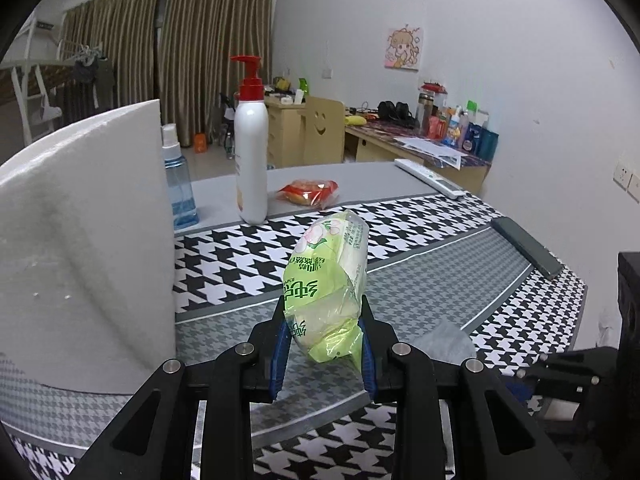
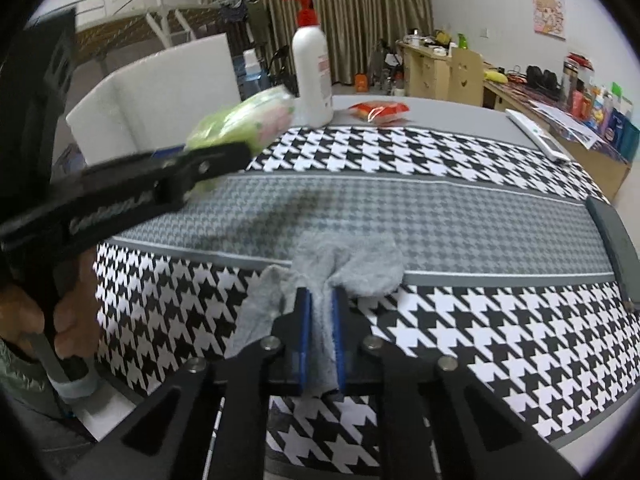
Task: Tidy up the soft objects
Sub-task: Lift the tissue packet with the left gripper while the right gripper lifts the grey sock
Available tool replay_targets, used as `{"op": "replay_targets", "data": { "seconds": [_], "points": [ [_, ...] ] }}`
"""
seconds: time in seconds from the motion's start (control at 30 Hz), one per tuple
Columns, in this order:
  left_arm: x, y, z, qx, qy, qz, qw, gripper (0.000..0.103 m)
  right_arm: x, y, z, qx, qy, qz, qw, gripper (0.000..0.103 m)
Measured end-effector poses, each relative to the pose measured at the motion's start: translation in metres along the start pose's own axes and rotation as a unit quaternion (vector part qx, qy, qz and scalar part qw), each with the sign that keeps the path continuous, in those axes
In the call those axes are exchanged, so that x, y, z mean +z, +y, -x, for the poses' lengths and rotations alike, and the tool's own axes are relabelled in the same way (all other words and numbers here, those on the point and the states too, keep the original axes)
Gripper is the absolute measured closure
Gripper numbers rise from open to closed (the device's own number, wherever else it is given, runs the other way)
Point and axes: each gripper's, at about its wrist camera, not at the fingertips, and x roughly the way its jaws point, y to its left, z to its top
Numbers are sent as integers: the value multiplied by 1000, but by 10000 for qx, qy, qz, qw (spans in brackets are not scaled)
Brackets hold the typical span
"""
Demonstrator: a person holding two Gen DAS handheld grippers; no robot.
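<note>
two grippers are both gripping soft things above the table (image 2: 460, 216) with its houndstooth cloth. we see the left gripper (image 1: 323, 312) clamped on a green pack (image 1: 326, 280) of tissues, held clear of the cloth and tilted up; from the right wrist view the pack (image 2: 244, 120) sits near the white box (image 2: 160, 96). our right gripper (image 2: 320, 300) is pinched tight on a grey sock (image 2: 352, 264), whose toe end lies on the cloth just beyond the pads. a white pump bottle (image 1: 251, 160) and a red snack bag (image 1: 308, 192) stand at the far side, well apart from both.
</note>
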Motion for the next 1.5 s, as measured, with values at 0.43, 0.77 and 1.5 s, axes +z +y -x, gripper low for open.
{"op": "replay_targets", "data": {
  "seconds": [0.43, 0.77, 1.5],
  "points": [
    [0, 5, 38, 59, -356, -5, 9993, 72, 19, 8, 23, -69, -462, -12, 9989, 89],
    [-1, 8, 57, 104, -521, -26, 9986, 72, 26, 7, 33, -100, -722, -92, 9973, 89],
    [14, 21, 84, 456, -878, -117, 9950, 72, 50, 18, 51, -24, -1231, 49, 9924, 89]
  ]
}}
